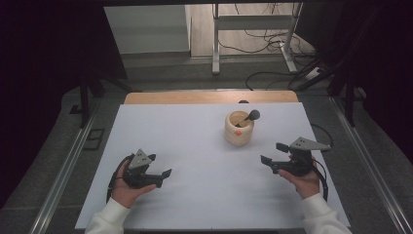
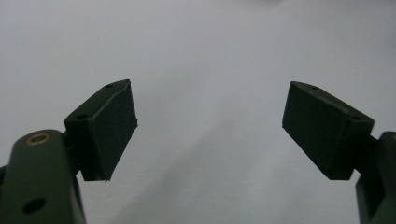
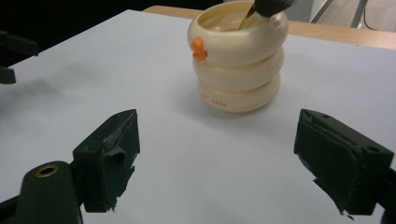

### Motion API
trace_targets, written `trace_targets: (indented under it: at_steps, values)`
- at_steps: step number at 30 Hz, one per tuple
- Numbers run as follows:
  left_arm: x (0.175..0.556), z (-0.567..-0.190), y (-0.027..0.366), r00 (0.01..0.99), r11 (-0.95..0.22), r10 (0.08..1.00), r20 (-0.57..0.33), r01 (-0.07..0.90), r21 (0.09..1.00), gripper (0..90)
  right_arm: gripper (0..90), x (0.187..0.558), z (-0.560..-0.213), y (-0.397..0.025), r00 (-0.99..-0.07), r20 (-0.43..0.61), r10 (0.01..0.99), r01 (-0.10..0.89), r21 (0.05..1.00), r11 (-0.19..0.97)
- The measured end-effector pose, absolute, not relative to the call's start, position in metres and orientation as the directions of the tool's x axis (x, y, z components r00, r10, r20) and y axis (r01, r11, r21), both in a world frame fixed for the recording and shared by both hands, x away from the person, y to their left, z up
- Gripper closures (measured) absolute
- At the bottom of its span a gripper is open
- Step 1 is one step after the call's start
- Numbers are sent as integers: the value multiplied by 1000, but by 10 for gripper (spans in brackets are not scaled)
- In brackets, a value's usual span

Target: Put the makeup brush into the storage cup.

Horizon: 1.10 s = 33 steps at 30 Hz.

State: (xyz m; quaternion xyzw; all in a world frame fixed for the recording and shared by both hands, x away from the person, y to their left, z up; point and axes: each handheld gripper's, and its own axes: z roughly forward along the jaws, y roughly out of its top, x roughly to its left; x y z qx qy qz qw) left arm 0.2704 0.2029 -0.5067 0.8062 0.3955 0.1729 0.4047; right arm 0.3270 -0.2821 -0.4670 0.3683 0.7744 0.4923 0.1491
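A cream ringed cup (image 1: 238,127) was seen standing upright on the white table (image 1: 195,146), towards the far side and right of the middle, with a dark-headed tool (image 1: 251,117) leaning out of it; the tool's long axis was tilted up and away towards the far right. A small orange mark (image 3: 198,48) was noted on the cup's top ring, on the side facing the right gripper.

The right gripper (image 1: 272,154) was held low over the table (its jaws spread wide, nothing between them), and the cup lay ahead of it and slightly to its left, near but apart. In the right gripper view the cup (image 3: 238,56) was framed between the two black jaws, farther off, so a straight advance was judged likely to bring them around it.

The left gripper (image 1: 159,171) was likewise held wide and empty, with bare table beneath it, well apart from the cup. The right hand (image 1: 304,180) was judged the nearer, so the reach was thought to fall to it
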Motion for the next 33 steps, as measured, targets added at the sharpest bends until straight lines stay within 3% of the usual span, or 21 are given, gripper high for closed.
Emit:
trace_targets:
  at_steps: [15,33]
  values:
    - [271,-508,203,618,-358,784,-51,518,777,178,147,311,-496,-287,-715,90,693,441,828,347]
    - [271,-508,203,612,-354,789,-52,522,776,177,112,313,-497,-286,-702,79,708,441,828,345]
